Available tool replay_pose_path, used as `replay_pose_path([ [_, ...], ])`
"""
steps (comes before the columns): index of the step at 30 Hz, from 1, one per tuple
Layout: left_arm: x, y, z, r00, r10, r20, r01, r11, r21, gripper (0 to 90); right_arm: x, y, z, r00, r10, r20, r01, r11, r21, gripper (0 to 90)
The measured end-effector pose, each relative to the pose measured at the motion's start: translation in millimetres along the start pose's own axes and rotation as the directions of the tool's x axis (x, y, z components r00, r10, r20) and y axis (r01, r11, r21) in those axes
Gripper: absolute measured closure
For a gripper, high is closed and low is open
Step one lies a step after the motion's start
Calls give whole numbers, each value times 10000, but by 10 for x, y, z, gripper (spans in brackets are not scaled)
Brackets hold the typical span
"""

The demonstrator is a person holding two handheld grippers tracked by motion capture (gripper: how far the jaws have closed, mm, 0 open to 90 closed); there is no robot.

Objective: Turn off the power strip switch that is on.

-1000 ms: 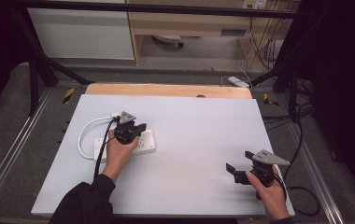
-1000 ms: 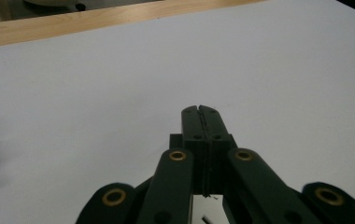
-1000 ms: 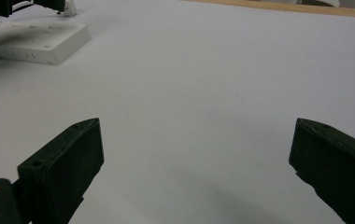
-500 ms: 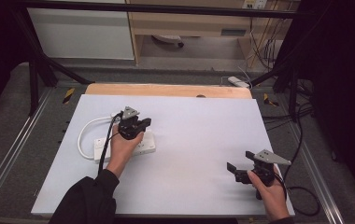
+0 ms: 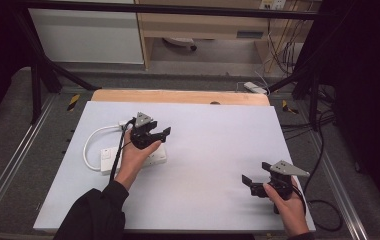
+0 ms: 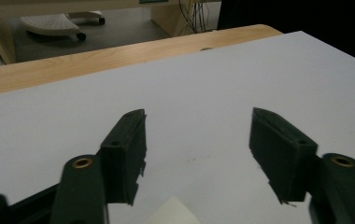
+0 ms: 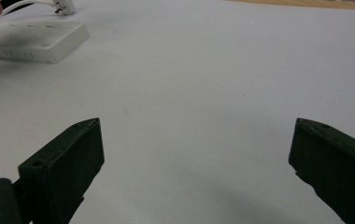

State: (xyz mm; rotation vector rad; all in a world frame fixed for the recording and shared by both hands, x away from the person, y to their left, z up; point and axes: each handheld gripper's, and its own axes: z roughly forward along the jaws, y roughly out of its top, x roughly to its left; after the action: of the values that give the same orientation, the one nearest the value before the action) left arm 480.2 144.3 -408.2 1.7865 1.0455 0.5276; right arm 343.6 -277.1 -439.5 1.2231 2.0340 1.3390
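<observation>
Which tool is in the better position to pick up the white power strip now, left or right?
Probably left. The left tool is open right above the power strip. The right tool is open too, but far across the table.

On the white counter (image 5: pixel 203 150), a white power strip (image 5: pixel 109 156) lies with its white cord (image 5: pixel 90 145) looping beside it. The left tongs (image 5: pixel 161 134) hover over the strip, jaws apart, holding nothing. The right tongs (image 5: pixel 248 184) sit well apart from the strip, jaws spread, near the counter's front edge.
</observation>
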Motion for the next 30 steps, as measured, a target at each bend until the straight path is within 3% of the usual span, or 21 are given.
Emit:
replay_pose_path([
  [3,-4,-9,29,9995,-80,-294,85,9998,185,186,7,1,-3,10000,-18,-32,18,10000,-8,36],
  [8,-14,-7,44,9998,-39,-201,44,9997,230,90,16,4,-5,10000,-11,-72,11,10000,7,35],
  [18,-18,50,-35,9995,65,-298,-80,9988,-489,88,16,4,-9,10000,-30,-47,30,10000,-22,35],
  [30,90,87,-179,9995,-238,-229,225,9981,-571,63,17,11,-2,9998,-169,-134,168,9998,-86,26],
])
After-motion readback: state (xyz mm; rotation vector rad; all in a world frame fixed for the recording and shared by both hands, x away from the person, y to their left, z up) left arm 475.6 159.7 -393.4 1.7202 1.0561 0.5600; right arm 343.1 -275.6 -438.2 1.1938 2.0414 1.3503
